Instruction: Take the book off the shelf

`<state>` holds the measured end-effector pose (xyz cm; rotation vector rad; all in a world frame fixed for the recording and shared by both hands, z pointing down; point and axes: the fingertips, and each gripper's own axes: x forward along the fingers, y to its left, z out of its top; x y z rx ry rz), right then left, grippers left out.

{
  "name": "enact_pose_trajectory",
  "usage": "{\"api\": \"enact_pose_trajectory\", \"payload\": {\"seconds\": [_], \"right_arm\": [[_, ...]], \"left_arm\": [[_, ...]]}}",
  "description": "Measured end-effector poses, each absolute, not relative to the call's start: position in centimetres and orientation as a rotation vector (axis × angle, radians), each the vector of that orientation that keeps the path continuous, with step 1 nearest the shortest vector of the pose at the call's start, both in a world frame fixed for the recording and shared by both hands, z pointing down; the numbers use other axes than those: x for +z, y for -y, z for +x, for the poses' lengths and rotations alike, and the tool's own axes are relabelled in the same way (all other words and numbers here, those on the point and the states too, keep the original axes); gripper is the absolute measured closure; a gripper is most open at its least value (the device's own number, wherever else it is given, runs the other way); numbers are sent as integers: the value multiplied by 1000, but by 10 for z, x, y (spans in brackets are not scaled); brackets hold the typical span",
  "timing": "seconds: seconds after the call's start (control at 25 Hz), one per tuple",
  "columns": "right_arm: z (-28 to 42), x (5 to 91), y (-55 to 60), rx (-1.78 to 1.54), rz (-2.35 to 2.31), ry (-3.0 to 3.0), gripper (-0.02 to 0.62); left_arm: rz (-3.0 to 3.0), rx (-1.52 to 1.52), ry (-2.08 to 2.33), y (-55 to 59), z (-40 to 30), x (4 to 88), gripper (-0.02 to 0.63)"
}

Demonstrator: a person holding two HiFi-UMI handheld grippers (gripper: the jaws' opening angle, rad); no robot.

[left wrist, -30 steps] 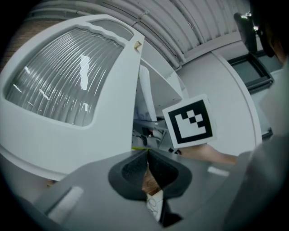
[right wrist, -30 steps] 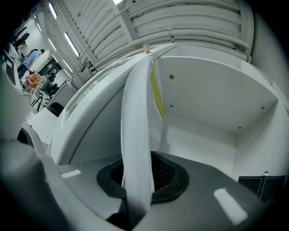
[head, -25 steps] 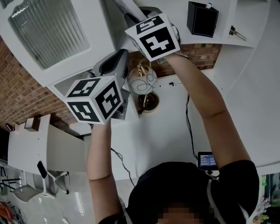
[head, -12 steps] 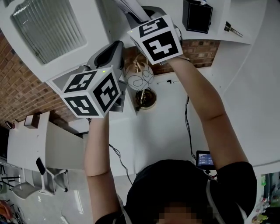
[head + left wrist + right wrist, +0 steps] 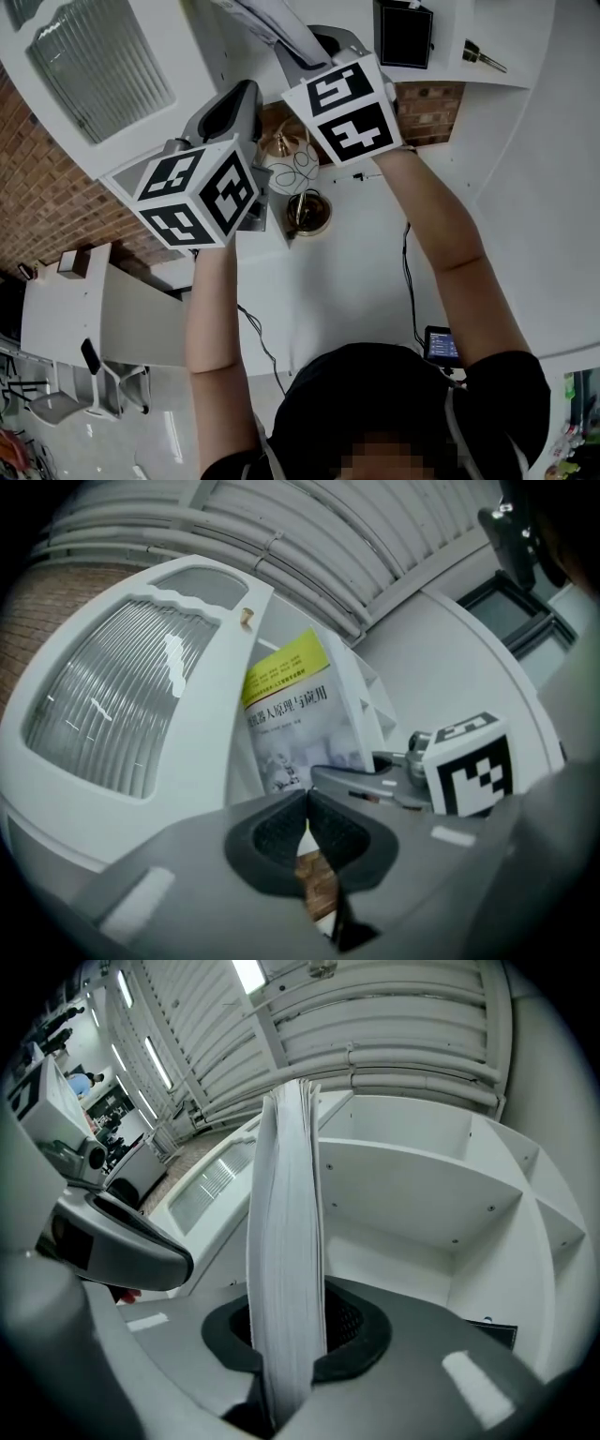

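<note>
Right claw point(image 5: 289, 1340), clamped on the book point(image 5: 286, 1232), has drawn back from the shelf point(image 5: 422, 1185) since a second ago; removal progressing. Left claw point(image 5: 307, 829) closed, empty.

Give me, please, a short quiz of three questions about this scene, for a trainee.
1. True or false: the left gripper grips the book.
2. The band at the top of the book's cover is: A red, B yellow-green, C black.
3. Which part of the book faces the camera of the right gripper view?
Key: 1 false; its jaws are together and empty. 2 B. 3 The page edges, clamped between the jaws of the right gripper.
</note>
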<state>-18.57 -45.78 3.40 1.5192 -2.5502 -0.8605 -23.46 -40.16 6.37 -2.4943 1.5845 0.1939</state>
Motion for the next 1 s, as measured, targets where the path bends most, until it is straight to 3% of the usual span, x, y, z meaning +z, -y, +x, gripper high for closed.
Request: {"api": "enact_pose_trajectory", "payload": {"seconds": [1.0], "right_arm": [[-114, 58, 372, -1045, 1579, 2614, 528]], "left_arm": [[-2538, 256, -1580, 383, -171, 96, 597]]}}
